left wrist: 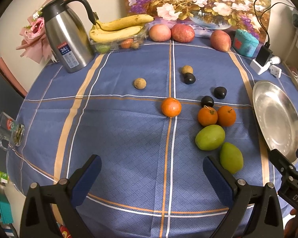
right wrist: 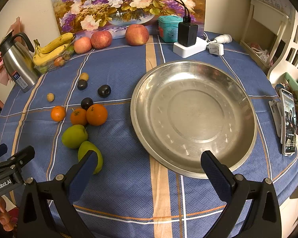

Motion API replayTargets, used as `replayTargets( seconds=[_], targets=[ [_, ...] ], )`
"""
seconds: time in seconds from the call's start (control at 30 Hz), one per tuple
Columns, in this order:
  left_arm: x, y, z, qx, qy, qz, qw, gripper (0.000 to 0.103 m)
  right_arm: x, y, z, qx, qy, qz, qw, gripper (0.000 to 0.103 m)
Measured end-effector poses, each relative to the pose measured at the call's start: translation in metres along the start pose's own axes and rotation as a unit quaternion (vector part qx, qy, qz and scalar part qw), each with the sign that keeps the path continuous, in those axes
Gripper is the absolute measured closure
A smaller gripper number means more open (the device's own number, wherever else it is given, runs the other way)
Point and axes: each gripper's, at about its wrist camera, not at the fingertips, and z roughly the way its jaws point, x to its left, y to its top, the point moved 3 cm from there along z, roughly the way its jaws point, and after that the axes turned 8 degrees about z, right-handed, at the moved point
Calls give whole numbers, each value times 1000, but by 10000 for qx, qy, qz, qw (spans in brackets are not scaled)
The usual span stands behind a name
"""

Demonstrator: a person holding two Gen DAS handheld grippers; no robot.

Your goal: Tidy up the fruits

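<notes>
Loose fruit lies on the blue checked tablecloth: three oranges (left wrist: 171, 107) (right wrist: 96, 114), two green fruits (left wrist: 210, 137) (right wrist: 74, 136), three dark plums (left wrist: 207, 101) (right wrist: 104, 91) and two small brown fruits (left wrist: 140, 83) (right wrist: 50, 97). An empty steel plate (right wrist: 192, 117) (left wrist: 276, 117) sits to the right of them. My left gripper (left wrist: 152, 171) is open and empty above the cloth, near the closer green fruit (left wrist: 231, 157). My right gripper (right wrist: 149, 165) is open and empty at the plate's near rim.
At the table's back stand a steel thermos jug (left wrist: 67, 39), bananas on a clear tray (left wrist: 117, 28), three apples (left wrist: 182, 32), a teal tin (right wrist: 167, 27) and a charger block (right wrist: 188, 41). A phone (right wrist: 288, 121) stands at the right edge, a glass mug (left wrist: 10, 132) at the left.
</notes>
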Motion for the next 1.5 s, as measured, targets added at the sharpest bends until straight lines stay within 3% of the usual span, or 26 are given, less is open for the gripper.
replayTargets(
  seconds=[1.5],
  targets=[
    [0, -1, -2, -62, -70, 24, 10000, 0, 2, -2, 2, -9, -14, -22, 10000, 0]
  ],
)
